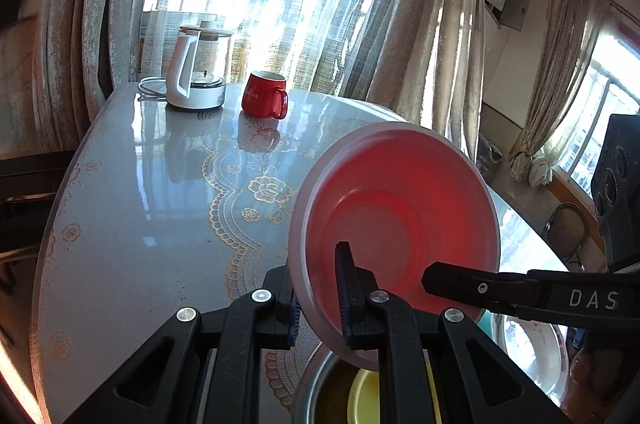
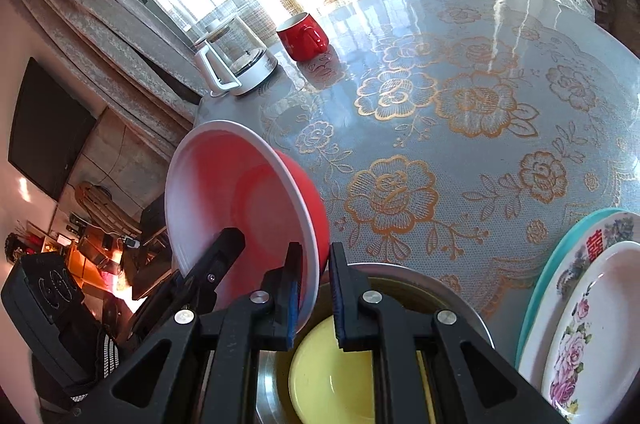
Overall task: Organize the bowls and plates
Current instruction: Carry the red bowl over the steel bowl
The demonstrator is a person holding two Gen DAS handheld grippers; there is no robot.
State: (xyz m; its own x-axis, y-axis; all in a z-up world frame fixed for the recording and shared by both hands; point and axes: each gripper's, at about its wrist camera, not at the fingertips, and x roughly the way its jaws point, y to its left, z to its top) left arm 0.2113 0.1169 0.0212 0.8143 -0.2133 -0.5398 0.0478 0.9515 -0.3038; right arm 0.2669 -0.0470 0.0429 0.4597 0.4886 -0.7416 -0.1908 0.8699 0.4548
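I have the red bowl point(image 1: 396, 220) lifted on edge above the metal basin point(image 2: 448, 284), its rim pinched from two sides so it cannot swing as it travels; I judge the tilt lets it clear the yellow bowl point(image 2: 328, 376) that sits inside the basin. My left tongs point(image 1: 320, 300) are closed tight on the bowl's rim, one pad inside and one outside. My right tongs point(image 2: 314, 298) look clamped on the opposite rim, though there the outer pad's contact is less plain. The flowered plates point(image 2: 592, 324) lie stacked at the bench point(image 2: 460, 84) edge just beside the basin, while the red mug point(image 1: 265, 95) and kettle point(image 1: 198, 68) stand well apart near the window.
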